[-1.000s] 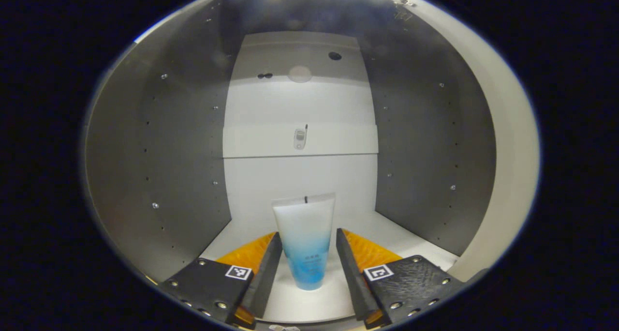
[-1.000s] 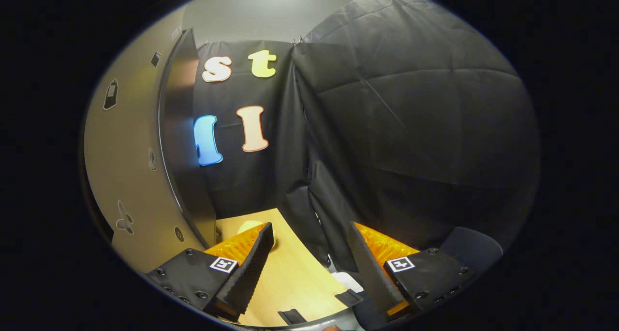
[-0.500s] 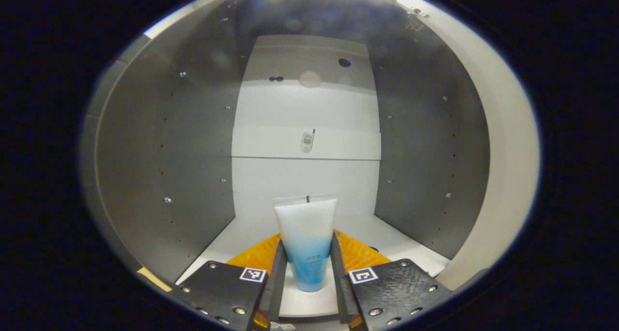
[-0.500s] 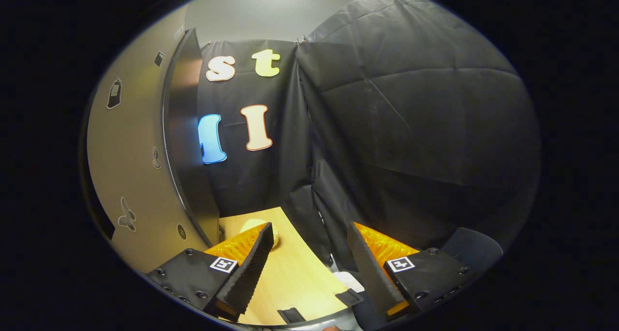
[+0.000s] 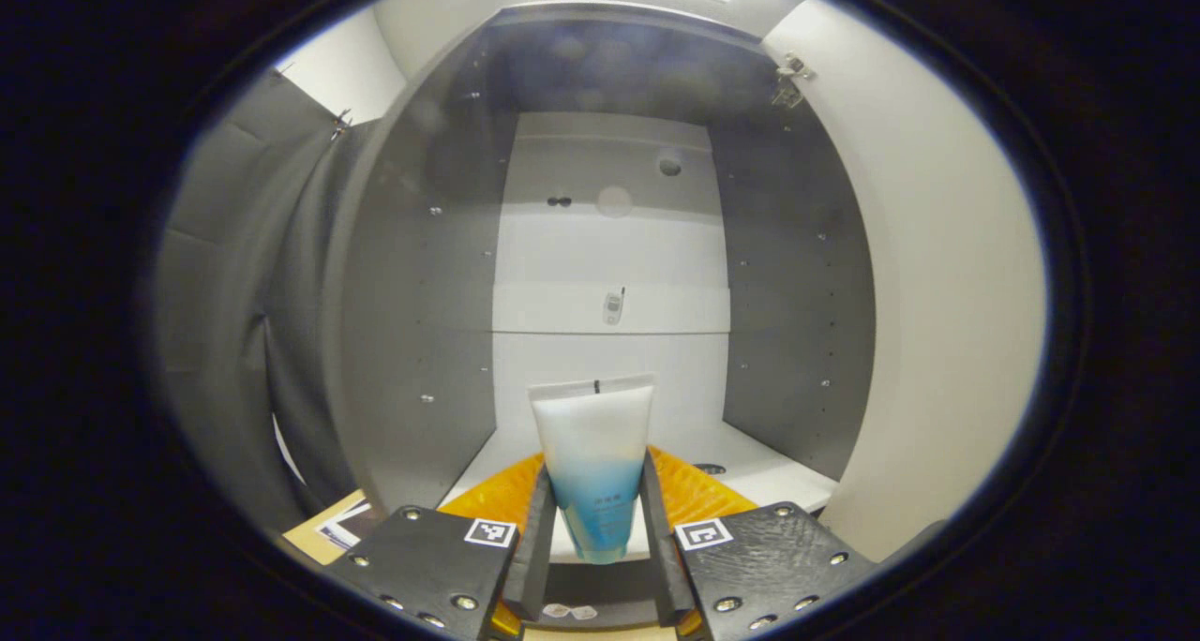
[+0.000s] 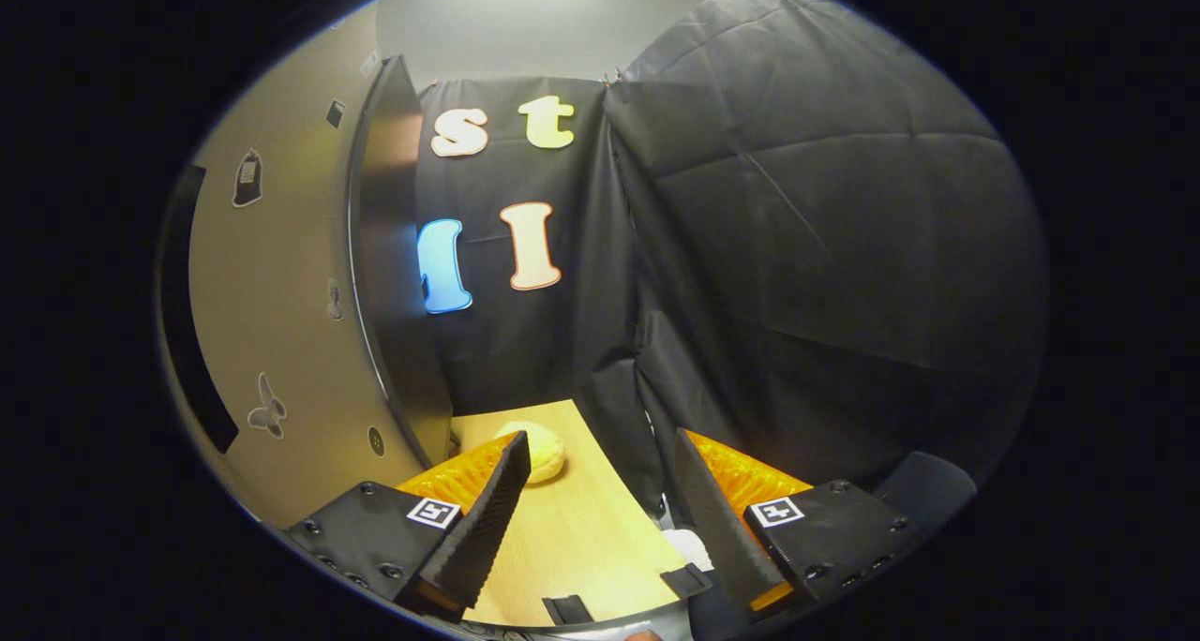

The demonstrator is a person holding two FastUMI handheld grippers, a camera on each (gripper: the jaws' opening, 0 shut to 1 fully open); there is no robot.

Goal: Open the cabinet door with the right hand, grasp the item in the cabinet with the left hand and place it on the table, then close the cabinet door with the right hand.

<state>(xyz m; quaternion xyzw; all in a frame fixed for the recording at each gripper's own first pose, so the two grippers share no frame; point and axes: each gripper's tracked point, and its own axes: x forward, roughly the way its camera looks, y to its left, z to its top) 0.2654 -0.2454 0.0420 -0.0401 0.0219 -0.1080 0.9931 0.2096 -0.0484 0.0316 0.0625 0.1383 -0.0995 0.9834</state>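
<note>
A white-and-blue squeeze tube point(image 5: 594, 468) stands cap-down between the fingers of my left gripper point(image 5: 594, 519), which is shut on its lower blue part. The tube hangs just in front of the open cabinet point(image 5: 609, 247), above the front lip of its white floor point(image 5: 750, 468). The opened cabinet door point(image 5: 937, 275) stands at the right in the left gripper view. In the right gripper view my right gripper point(image 6: 600, 500) is open with nothing between its fingers, over the wooden table point(image 6: 572, 538), beside the door point(image 6: 281, 322) seen edge-on at the left.
A pale round bun-like object point(image 6: 534, 449) lies on the table beyond the right gripper's left finger. Black cloth walls close the booth at the right and back. A table corner with a printed card point(image 5: 337, 529) shows left of the left gripper.
The left gripper closed on the tube, then drew back out of the cabinet with it, so the cabinet's frame and the door now show. The right gripper shifted only slightly.
</note>
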